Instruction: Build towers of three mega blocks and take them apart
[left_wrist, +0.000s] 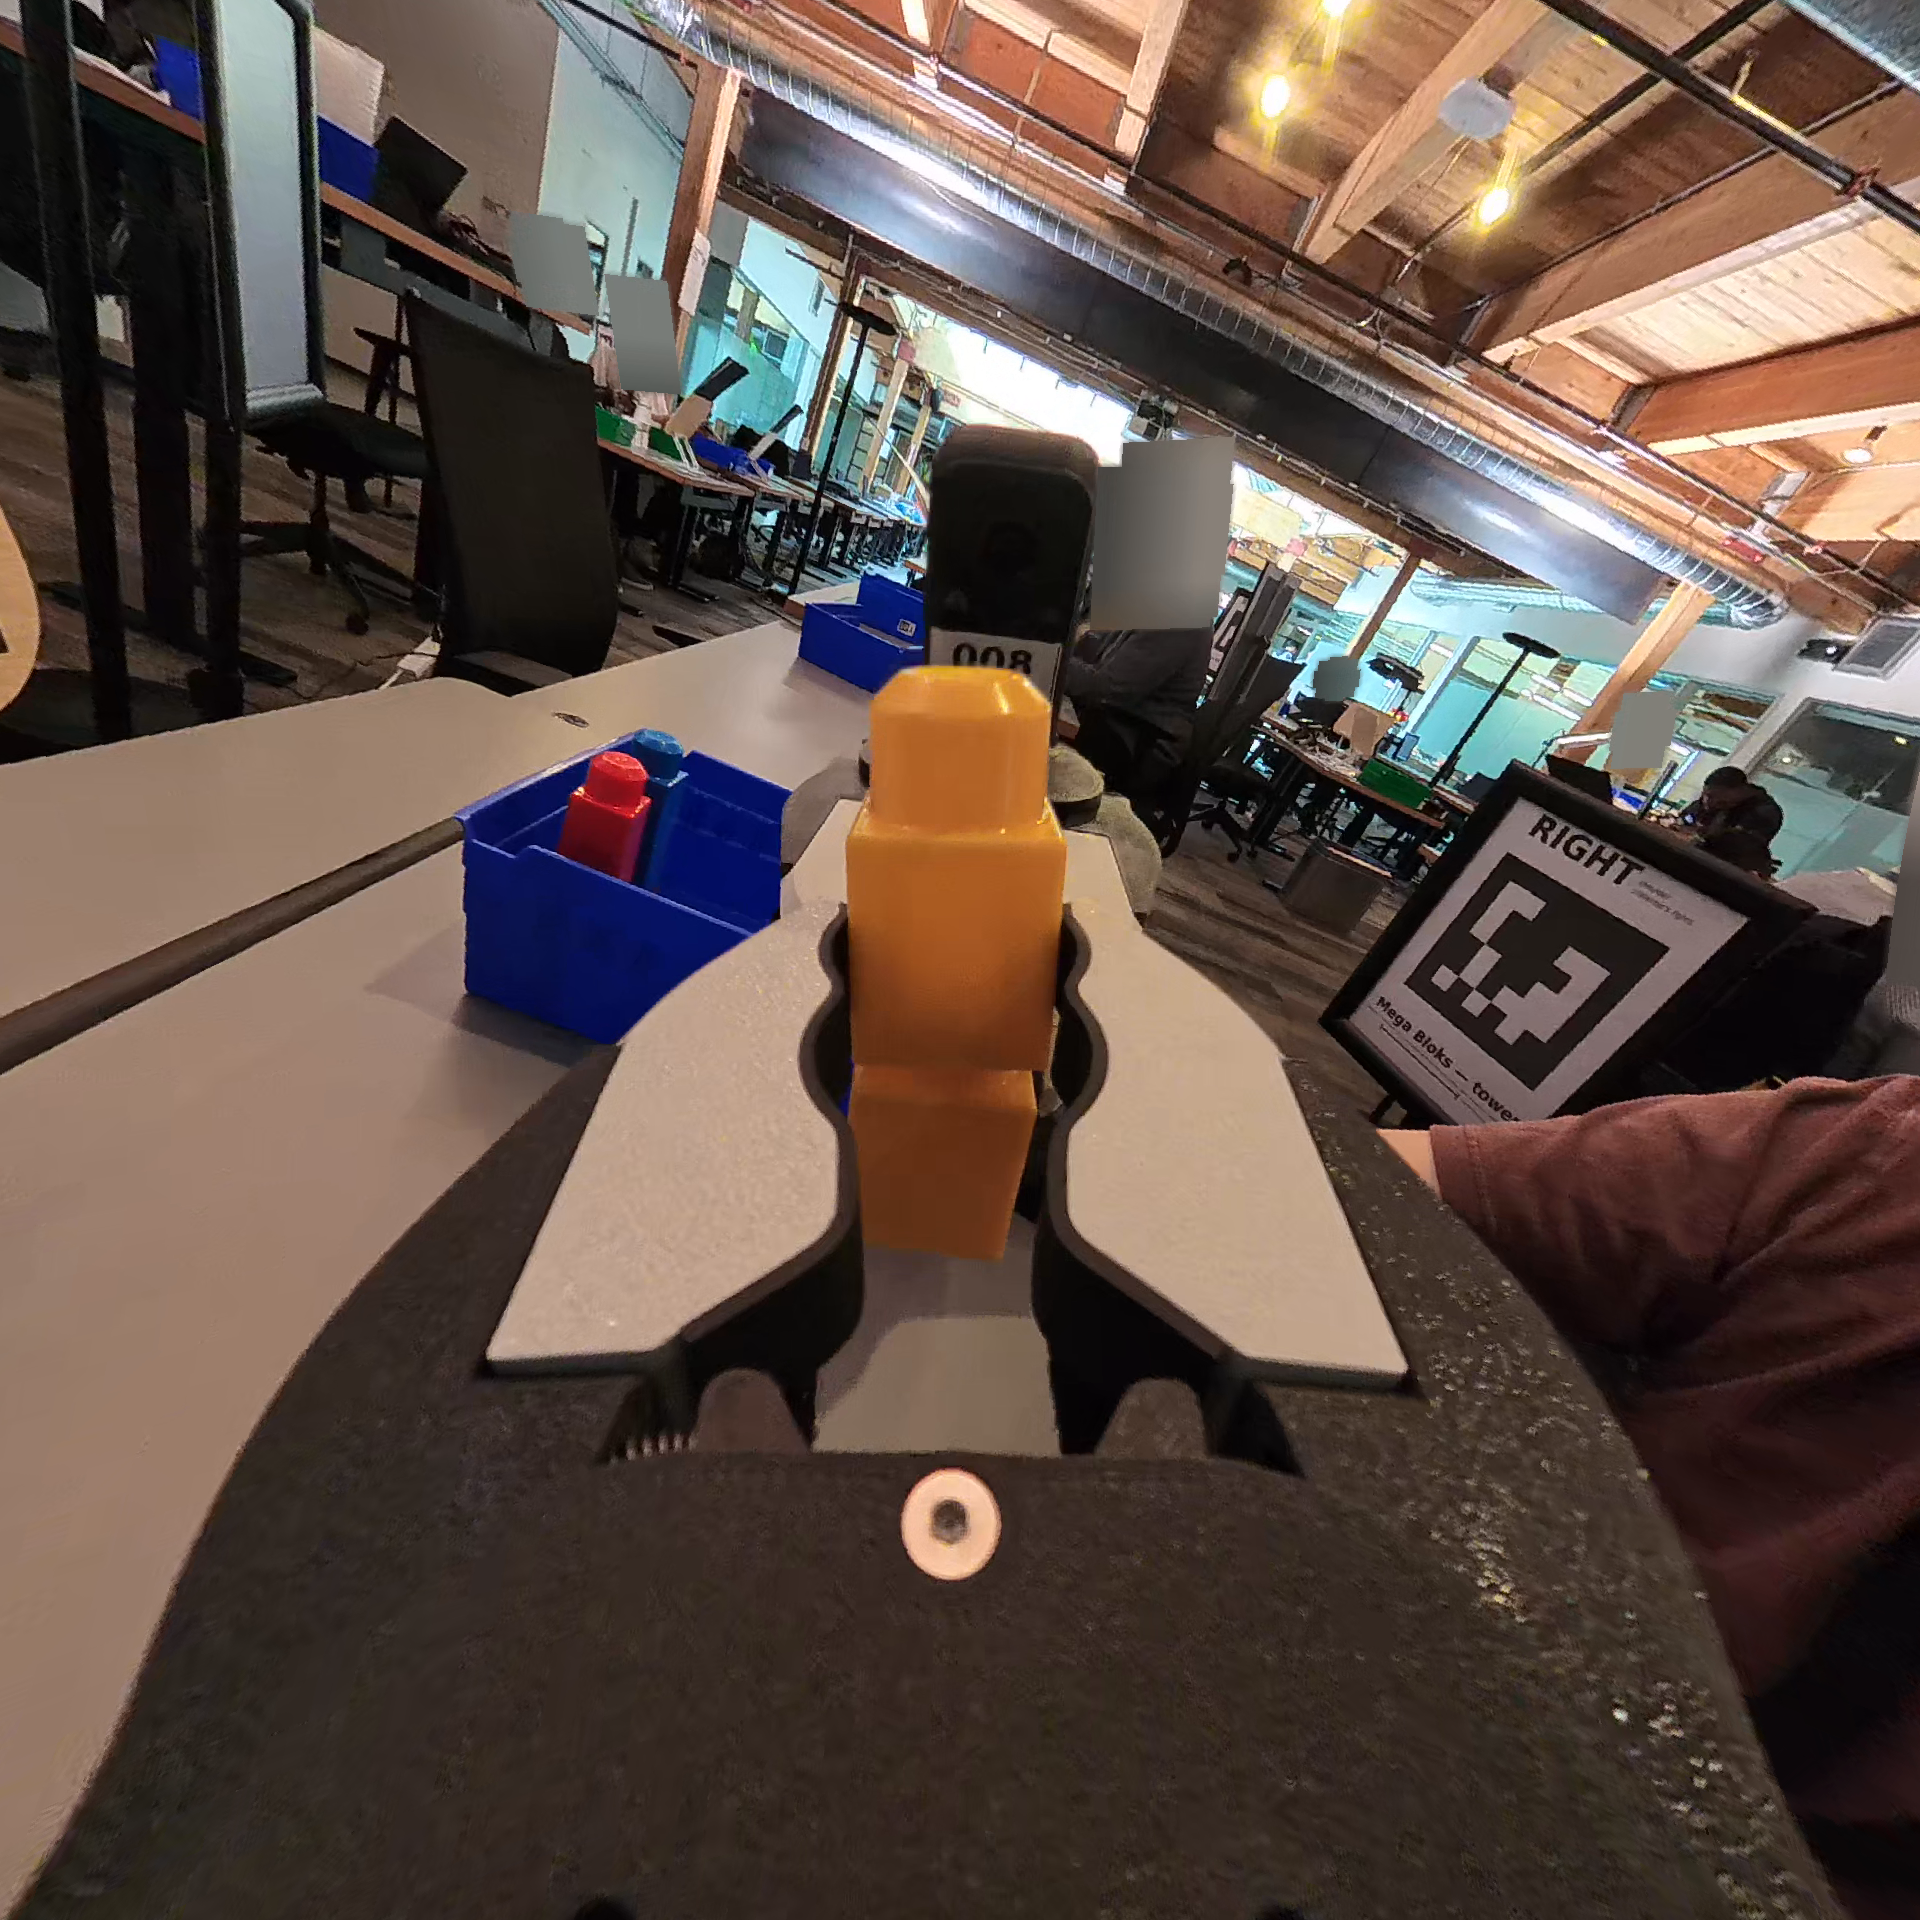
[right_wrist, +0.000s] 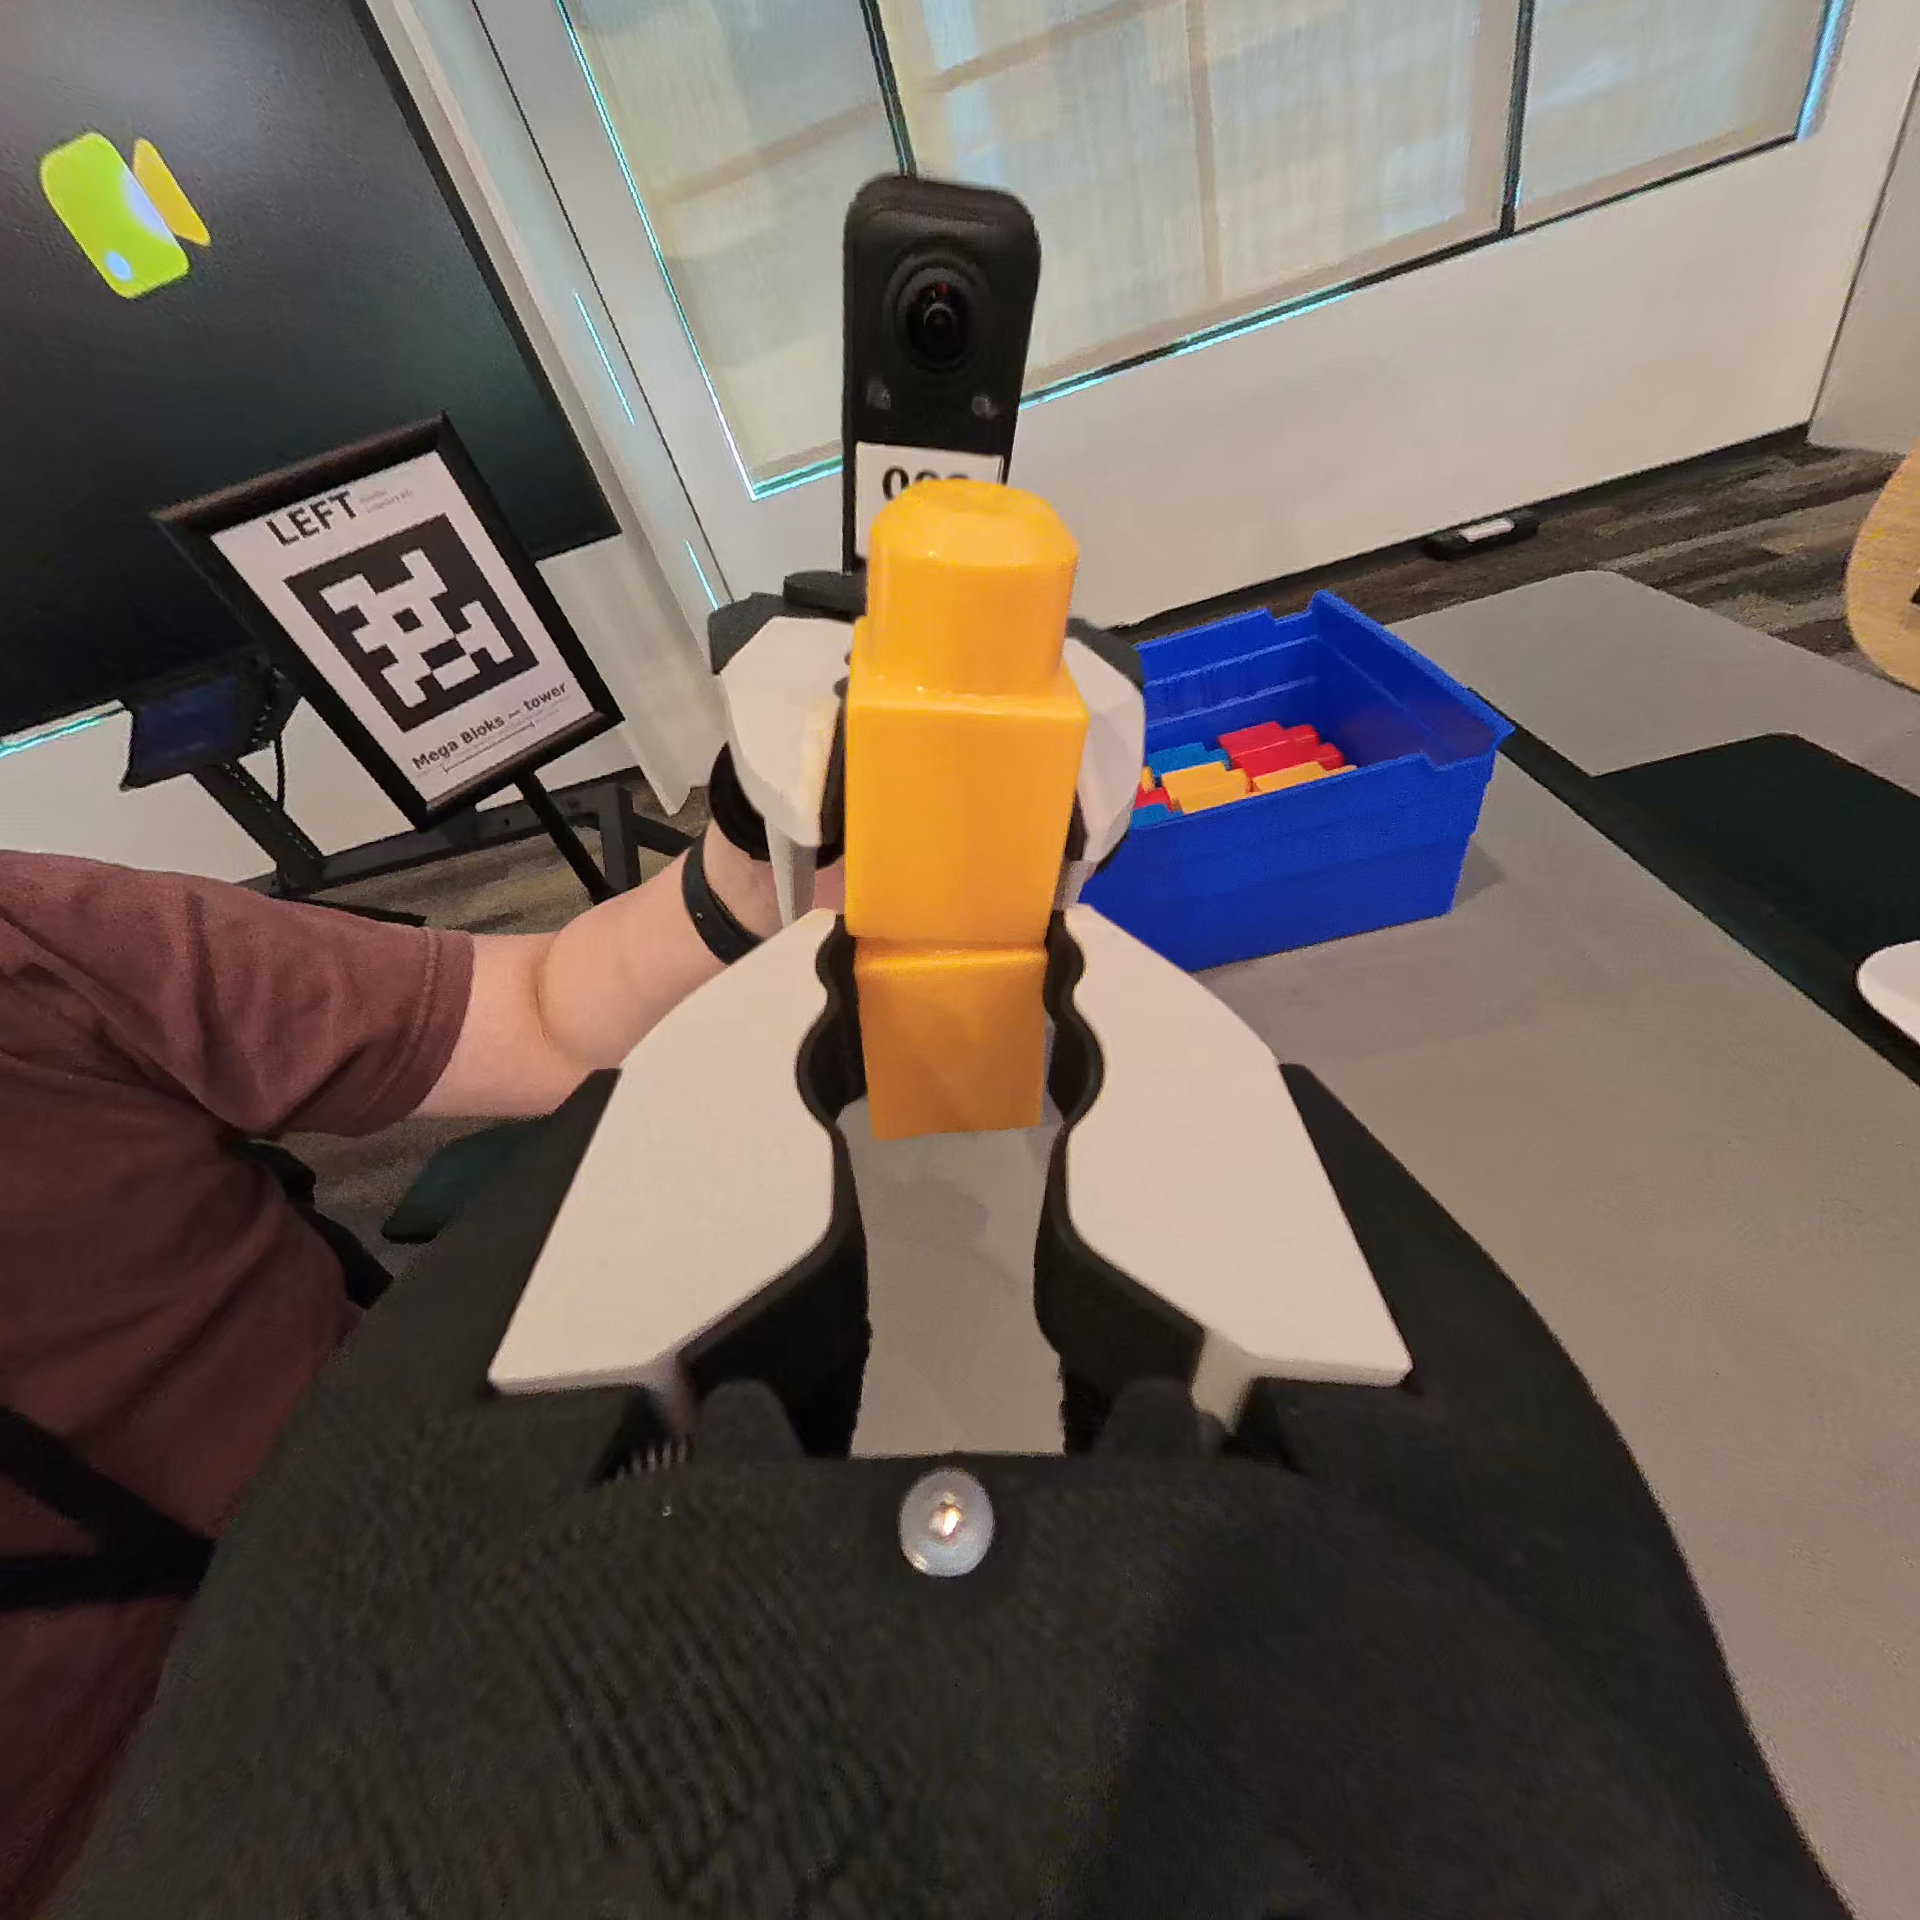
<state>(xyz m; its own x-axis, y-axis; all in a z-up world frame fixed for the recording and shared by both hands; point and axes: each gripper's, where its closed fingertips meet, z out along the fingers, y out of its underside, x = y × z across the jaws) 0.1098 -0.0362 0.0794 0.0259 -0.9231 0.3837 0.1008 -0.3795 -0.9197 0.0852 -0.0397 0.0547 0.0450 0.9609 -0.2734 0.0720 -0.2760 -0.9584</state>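
Note:
Two orange mega blocks are joined in a short tower, held above the grey table (right_wrist: 1455, 1143). My left gripper (left_wrist: 956, 987) is shut on the upper orange block (left_wrist: 956, 914), with both pads pressed on its sides. The lower orange block (left_wrist: 940, 1164) hangs under it. In the right wrist view, my right gripper (right_wrist: 951, 1008) is shut on the lower orange block (right_wrist: 951, 1039). The left gripper (right_wrist: 961, 769) faces it and clamps the upper orange block (right_wrist: 961, 800). The right gripper's fingers (left_wrist: 816, 862) show behind the tower in the left wrist view.
A blue bin (left_wrist: 582, 956) on the table holds a red block (left_wrist: 608, 821) and a blue block (left_wrist: 657, 758). Another blue bin (right_wrist: 1299, 883) holds several red, orange and blue blocks (right_wrist: 1247, 769). Framed marker signs stand at the sides (left_wrist: 1548, 956) (right_wrist: 416, 623). A person's sleeve (right_wrist: 208, 1039) is near. Left and right tips are no more than a few centimetres apart.

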